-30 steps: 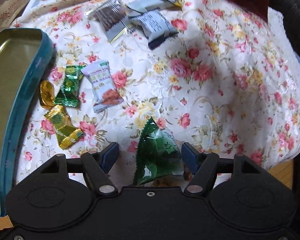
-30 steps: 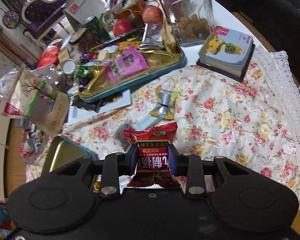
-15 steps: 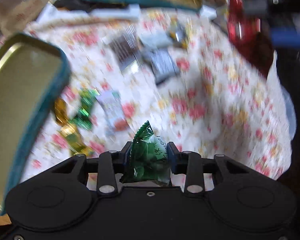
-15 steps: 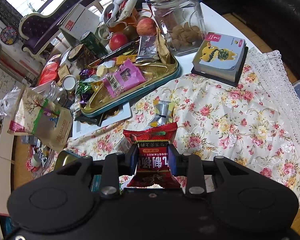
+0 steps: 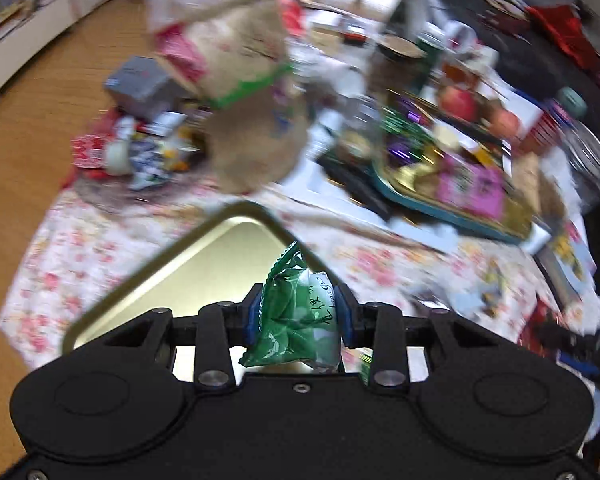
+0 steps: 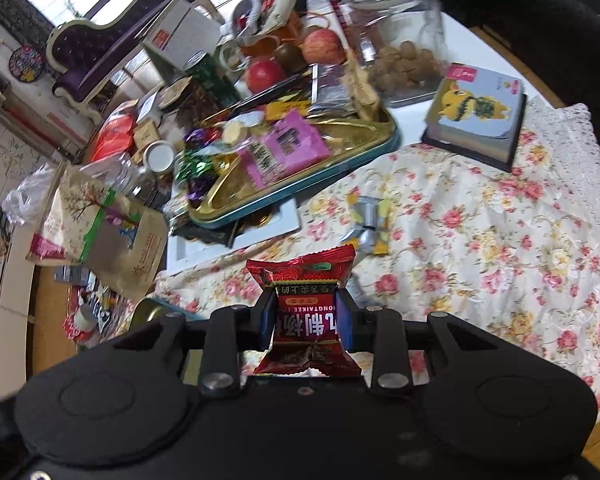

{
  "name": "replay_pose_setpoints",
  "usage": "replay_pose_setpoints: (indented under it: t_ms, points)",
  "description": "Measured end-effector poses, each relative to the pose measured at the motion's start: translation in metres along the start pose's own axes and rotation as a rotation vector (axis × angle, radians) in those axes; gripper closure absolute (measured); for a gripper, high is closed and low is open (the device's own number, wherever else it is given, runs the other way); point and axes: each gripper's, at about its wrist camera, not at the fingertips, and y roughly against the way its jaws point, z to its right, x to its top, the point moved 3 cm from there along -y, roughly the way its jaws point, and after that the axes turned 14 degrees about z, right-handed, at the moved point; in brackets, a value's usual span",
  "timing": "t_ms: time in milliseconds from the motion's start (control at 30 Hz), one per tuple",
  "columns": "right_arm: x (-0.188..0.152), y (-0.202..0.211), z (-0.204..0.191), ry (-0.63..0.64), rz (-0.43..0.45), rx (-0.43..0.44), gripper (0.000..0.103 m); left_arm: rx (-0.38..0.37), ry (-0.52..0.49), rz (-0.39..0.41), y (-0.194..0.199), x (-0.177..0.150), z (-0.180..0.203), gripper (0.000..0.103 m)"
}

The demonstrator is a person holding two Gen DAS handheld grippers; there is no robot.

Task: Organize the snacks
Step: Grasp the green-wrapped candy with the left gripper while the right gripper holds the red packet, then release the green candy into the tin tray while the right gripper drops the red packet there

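My left gripper (image 5: 298, 316) is shut on a green snack packet (image 5: 296, 320) and holds it over the near corner of an empty gold tin tray with a teal rim (image 5: 204, 264). My right gripper (image 6: 306, 322) is shut on a red snack packet (image 6: 306, 308) and holds it above the floral tablecloth (image 6: 480, 240). A corner of the same gold tin (image 6: 152, 308) shows just left of the right gripper. A silver and yellow snack (image 6: 368, 220) lies on the cloth ahead of it.
A second teal-rimmed tray (image 6: 300, 184) full of snacks sits at the back, also in the left wrist view (image 5: 452, 216). A glass jar (image 6: 392, 28), apples (image 6: 264, 74), a book (image 6: 476, 120) and a brown paper bag (image 6: 100, 232) crowd the table's far side.
My left gripper closed on the green packet, lifted it off the cloth and swung left over the gold tin. My right gripper kept its hold on the red packet and rose slightly.
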Motion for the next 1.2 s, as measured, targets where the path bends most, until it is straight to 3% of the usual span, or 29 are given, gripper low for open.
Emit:
replay_pose_setpoints:
  t_ms: [133,433,800,1200]
  points:
    - [-0.010,-0.010,-0.030,0.052,-0.023,0.030,0.070,0.039,0.047,-0.004,-0.003,0.006,-0.034,0.058]
    - [-0.043,-0.027,-0.086,0.148,-0.089,0.087,0.070,-0.006,0.137,-0.091,-0.004,-0.004,-0.084,0.058]
    - [-0.080,-0.040,-0.133,0.246,-0.167,0.179,0.070,0.005,-0.017,-0.096,-0.003,-0.021,-0.084,0.056]
    - [-0.085,-0.032,-0.157,0.225,-0.150,0.307,0.066,0.042,0.017,-0.088,-0.002,-0.019,-0.092,0.047]
